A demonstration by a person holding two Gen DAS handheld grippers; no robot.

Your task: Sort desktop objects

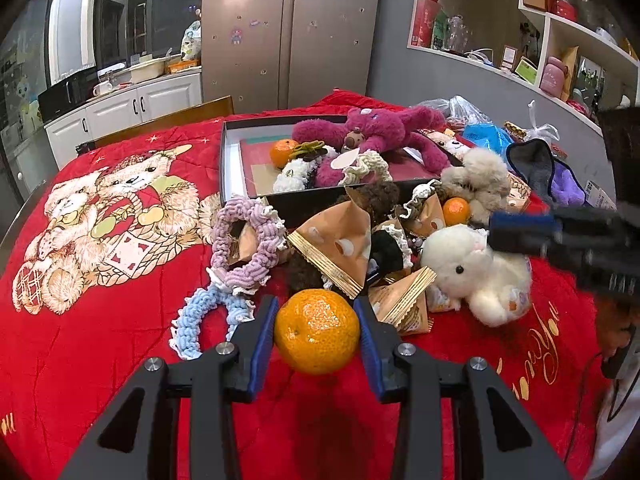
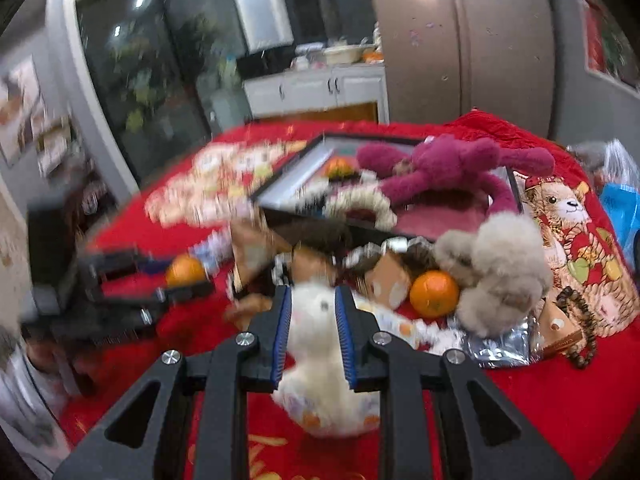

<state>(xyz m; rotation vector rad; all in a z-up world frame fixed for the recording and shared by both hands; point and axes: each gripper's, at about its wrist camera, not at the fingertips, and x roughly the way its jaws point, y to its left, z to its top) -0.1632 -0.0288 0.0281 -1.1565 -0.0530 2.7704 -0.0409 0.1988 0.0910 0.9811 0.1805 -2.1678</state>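
- Left gripper clasps a mandarin; right gripper squeezes a white plush lamb.
- Ahead, the black box holds few items; most of the clutter beyond both tongs awaits sorting.

we see a steel fridge beside white cabinets, grey walls, and open white shelves.

Each hand-held gripper is black, with blue pads and silver screws.
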